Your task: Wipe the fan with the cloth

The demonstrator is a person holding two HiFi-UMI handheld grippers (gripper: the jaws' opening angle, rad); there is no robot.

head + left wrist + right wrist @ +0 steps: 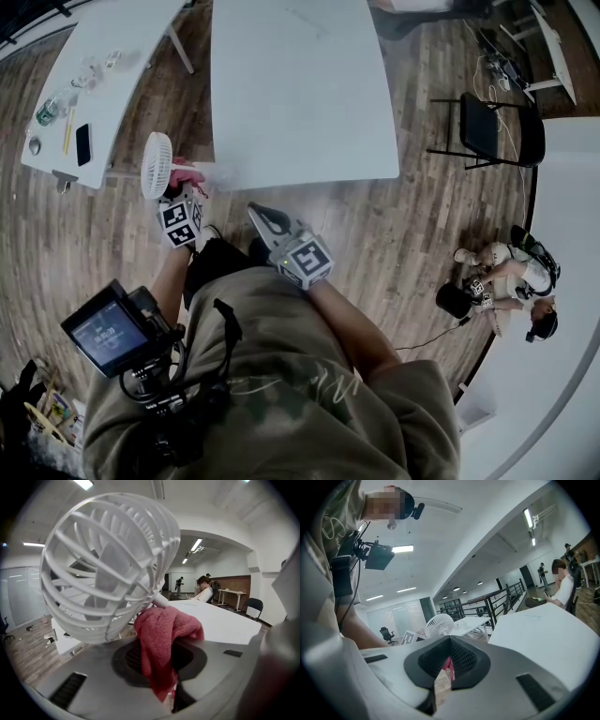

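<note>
Our left gripper (184, 194) is squeezing the red cloth (164, 641). The cloth hangs down between the jaws in a soft bunch. Its top sits right against the low edge of the fan (108, 569), next to the fan's thin white neck. The fan is at the near corner of the big table (300, 94), but we cannot tell what it stands on.

Our right gripper (260, 217) is squeezed tight, away from the fan. A tiny red and tan bit shows where its jaws meet, and we cannot tell what it is. So nothing is holding the fan steady.

We think that is the big worry. The fan looks light, and a hard push could make it tip or slide off.

The cage has lots of thin ribs with gaps. The loose cloth could catch in a gap, and then a pull would drag the fan along.

The cloth could also slip out of the jaws if it rubs too hard. A small, soft wipe seems safest.
</note>
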